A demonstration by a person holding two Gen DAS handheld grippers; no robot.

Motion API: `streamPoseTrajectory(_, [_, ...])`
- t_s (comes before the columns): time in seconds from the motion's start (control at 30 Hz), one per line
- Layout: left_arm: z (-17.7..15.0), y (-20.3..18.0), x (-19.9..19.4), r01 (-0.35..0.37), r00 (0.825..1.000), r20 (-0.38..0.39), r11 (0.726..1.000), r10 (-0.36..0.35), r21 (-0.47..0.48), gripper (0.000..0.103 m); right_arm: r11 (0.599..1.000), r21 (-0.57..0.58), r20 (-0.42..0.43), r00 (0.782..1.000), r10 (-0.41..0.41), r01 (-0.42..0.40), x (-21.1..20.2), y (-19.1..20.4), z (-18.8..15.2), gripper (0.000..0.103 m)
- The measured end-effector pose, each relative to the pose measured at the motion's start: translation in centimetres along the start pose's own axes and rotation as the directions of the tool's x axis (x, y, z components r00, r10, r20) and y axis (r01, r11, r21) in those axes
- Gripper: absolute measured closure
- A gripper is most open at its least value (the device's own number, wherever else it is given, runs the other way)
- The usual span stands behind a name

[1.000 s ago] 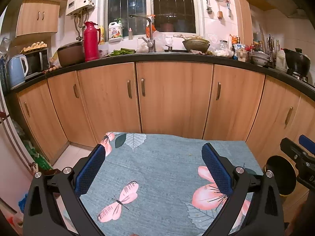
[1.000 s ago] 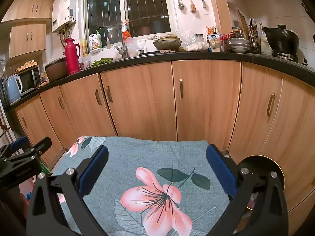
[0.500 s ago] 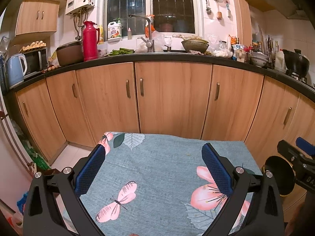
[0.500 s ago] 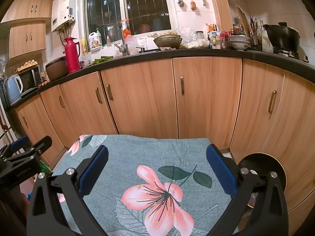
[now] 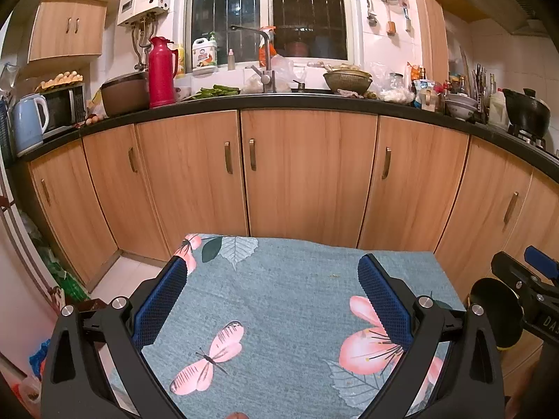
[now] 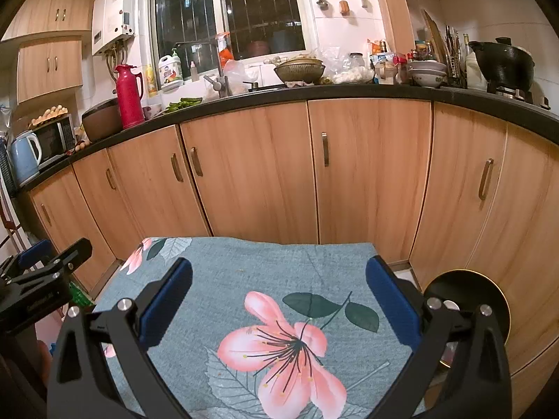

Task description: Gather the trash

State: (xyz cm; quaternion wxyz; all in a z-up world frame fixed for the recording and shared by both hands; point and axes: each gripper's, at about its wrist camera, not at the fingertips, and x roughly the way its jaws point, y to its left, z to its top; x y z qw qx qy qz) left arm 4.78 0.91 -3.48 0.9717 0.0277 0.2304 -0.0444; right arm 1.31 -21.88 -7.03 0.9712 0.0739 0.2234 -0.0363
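**Both claws wide open over the flowered desk**

The left claw [image 5: 270, 291] and right claw [image 6: 279, 293] hover spread wide, holding nothing, above the cloth-covered desk [image 5: 290, 296]. No trash is clearly identifiable. The right view shows a black round bin [image 6: 468, 300] beside the desk holding pale scraps; the left view shows only its rim [image 5: 492, 300].

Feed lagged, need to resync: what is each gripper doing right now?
Left gripper: open, holding nothing, over the cloth.
Right gripper: open, holding nothing, over the same cloth.
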Motion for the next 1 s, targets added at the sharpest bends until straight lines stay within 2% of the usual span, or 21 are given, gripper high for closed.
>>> streamPoseTrajectory(0.1, [0.0, 0.0, 0.0, 0.009, 1.0, 0.003, 1.0, -0.009, -0.001, 0.008, 1.0, -0.001, -0.002, 1.0, 0.0, 0.0, 0.0, 0.0, 0.0, 0.003])
streamPoseTrajectory(0.23, [0.0, 0.1, 0.4, 0.065, 0.998, -0.006, 0.998, -0.065, -0.006, 0.008, 1.0, 0.003, -0.006, 1.0, -0.002, 0.002, 0.0, 0.0, -0.1, 0.003])
streamPoseTrajectory(0.4, [-0.2, -0.5, 0.0, 0.018, 0.999, 0.028, 1.0, -0.019, 0.018, 0.008, 1.0, 0.006, -0.01, 1.0, -0.003, 0.003, 0.0, 0.1, -0.2, 0.003])
streamPoseTrajectory(0.53, [-0.3, 0.0, -0.5, 0.063, 0.997, 0.043, 0.998, -0.062, -0.027, 0.009, 1.0, 0.009, -0.013, 1.0, -0.004, 0.004, 0.1, 0.0, -0.2, 0.003])
streamPoseTrajectory(0.67, [-0.2, 0.0, -0.3, -0.004, 0.999, 0.051, 1.0, 0.004, -0.001, 0.009, 1.0, 0.017, -0.023, 1.0, 0.0, 0.0, 0.2, -0.1, -0.4, 0.003])
streamPoseTrajectory(0.77, [0.0, -0.8, 0.6, -0.015, 1.0, 0.002, 0.999, 0.015, 0.052, 0.008, 1.0, 0.018, -0.03, 1.0, 0.004, -0.004, 0.4, -0.1, -0.5, 0.003])
streamPoseTrajectory(0.87, [-0.2, -1.4, 1.2, -0.08, 0.996, -0.028, 0.991, 0.083, 0.104, 0.008, 1.0, 0.017, -0.028, 1.0, 0.003, -0.002, 0.3, 0.0, -0.6, 0.003])
streamPoseTrajectory(1.0, [-0.4, -0.8, 1.7, -0.062, 0.996, -0.053, 0.995, 0.066, 0.082, 0.008, 1.0, 0.021, -0.027, 1.0, 0.001, 0.0, 0.3, -0.1, -0.7, 0.003])
